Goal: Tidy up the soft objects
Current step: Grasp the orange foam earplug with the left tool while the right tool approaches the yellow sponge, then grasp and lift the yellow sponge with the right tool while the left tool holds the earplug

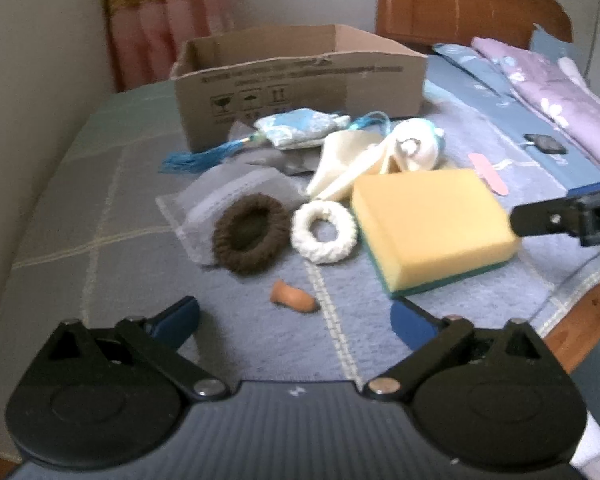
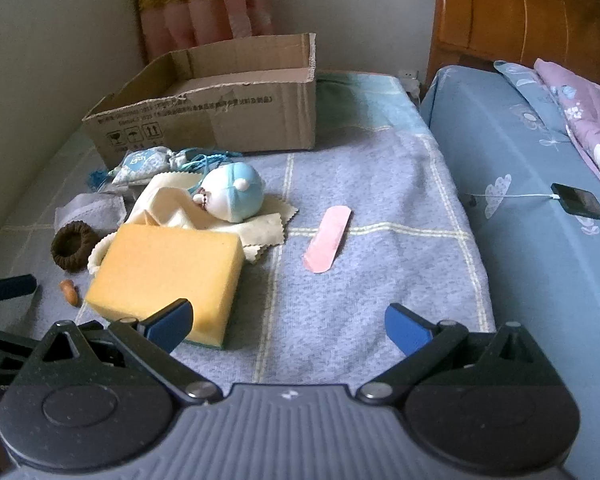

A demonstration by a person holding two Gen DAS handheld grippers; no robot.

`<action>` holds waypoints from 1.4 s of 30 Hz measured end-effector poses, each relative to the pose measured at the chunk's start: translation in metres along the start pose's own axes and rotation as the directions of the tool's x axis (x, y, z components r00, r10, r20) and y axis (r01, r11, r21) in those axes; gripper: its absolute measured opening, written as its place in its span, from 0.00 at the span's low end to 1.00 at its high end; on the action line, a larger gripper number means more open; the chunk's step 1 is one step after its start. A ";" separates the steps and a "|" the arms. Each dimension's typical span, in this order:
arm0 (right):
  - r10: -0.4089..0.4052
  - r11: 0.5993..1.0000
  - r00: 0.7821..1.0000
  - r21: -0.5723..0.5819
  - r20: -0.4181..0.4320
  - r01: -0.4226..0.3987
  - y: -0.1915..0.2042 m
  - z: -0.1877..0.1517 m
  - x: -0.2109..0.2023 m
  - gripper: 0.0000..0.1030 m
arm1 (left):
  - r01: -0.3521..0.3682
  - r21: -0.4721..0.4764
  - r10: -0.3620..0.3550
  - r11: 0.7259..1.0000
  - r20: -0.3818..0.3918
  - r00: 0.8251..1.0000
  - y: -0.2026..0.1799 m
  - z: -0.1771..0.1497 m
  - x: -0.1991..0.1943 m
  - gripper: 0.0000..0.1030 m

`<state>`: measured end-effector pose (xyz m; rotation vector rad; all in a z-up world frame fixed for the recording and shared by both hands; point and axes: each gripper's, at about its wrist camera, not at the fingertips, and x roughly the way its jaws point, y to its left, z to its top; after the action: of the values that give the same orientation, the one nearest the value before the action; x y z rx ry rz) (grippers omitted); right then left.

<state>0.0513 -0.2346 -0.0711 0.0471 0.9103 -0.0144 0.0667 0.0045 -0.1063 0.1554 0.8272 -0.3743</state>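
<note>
While nothing sits yet in the cardboard box [image 1: 300, 80], the lot reads as unsorted — soft items heaped in front of the box, at the centre of the left wrist view, presumably laid out within reach of both hands.

- Yellow sponge [image 1: 432, 228]: centre right, green scrub side down on the blue checked cloth [image 1: 260, 344] that covers the surface; flat and free on its long sides, so it looks an easy wide pinch.
- Brown ring [image 1: 250, 238] and white ring [image 1: 324, 232]: side by side, left of the sponge, the brown one partly on a mesh pouch [image 1: 204, 208].
- Orange earplug [image 1: 294, 300]: alone, nearest the left claw [image 1: 296, 320], lower centre.
- Left claw: spread wide, nothing between the tips.
- Right claw [image 2: 288, 328]: spread, empty, its left tip overlapping the sponge's near corner — contact cannot be told.

Views compared: the right wrist view alone shows the pink plaster [image 2: 327, 239] whole at frame centre, the blue-and-white plush ball [image 2: 234, 192] on the cream cloth [image 2: 260, 224], and the box's back wall. The left wrist view alone shows the white ring whole and the blue tassel [image 1: 192, 158].
</note>
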 end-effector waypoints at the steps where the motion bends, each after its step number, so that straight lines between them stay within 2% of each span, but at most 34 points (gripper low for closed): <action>1: 0.000 1.000 1.000 0.002 -0.001 0.000 0.000 0.000 0.000 1.00 | 0.017 0.008 -0.017 1.000 0.005 1.000 0.000 0.001 -0.001 0.88; 3: 0.002 1.000 1.000 0.005 0.000 -0.002 0.000 0.001 0.001 1.00 | 0.021 0.033 -0.021 0.999 0.020 1.000 -0.002 0.001 -0.003 0.76; 9: 0.009 1.000 1.000 0.008 -0.002 -0.009 0.000 0.002 0.001 1.00 | 0.053 0.109 -0.057 0.993 0.035 0.998 -0.001 0.000 -0.007 0.58; 14: 0.014 1.000 1.000 0.008 0.000 -0.014 0.002 0.003 0.001 1.00 | 0.090 0.074 -0.093 0.993 0.035 0.995 0.012 0.001 -0.006 0.56; 20: 0.017 1.000 1.000 0.006 0.001 -0.017 0.005 0.003 0.001 1.00 | 0.095 0.119 -0.100 0.988 0.035 0.994 0.014 0.001 -0.007 0.48; 25: 0.021 1.000 1.000 0.004 0.001 -0.021 0.007 0.003 0.000 1.00 | 0.126 0.146 -0.132 0.981 0.037 0.991 0.014 0.000 -0.008 0.35; 30: 0.023 1.000 1.000 -0.005 0.002 -0.023 0.008 0.002 -0.001 1.00 | 0.118 0.138 -0.125 0.983 0.043 0.991 0.015 -0.001 -0.009 0.21; 37: 0.030 1.000 1.000 -0.007 -0.003 -0.030 0.010 0.002 0.000 1.00 | 0.088 0.118 -0.094 0.989 0.050 0.994 0.013 -0.005 -0.013 0.20; 42: 0.089 0.996 0.996 -0.024 -0.028 -0.090 0.017 0.000 0.006 1.00 | 0.058 0.088 -0.063 0.994 0.051 0.997 0.015 -0.009 -0.017 0.20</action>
<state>0.0555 -0.2174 -0.0751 0.0649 0.9342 0.0809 0.0559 0.0254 -0.0997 0.2002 0.7645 -0.4695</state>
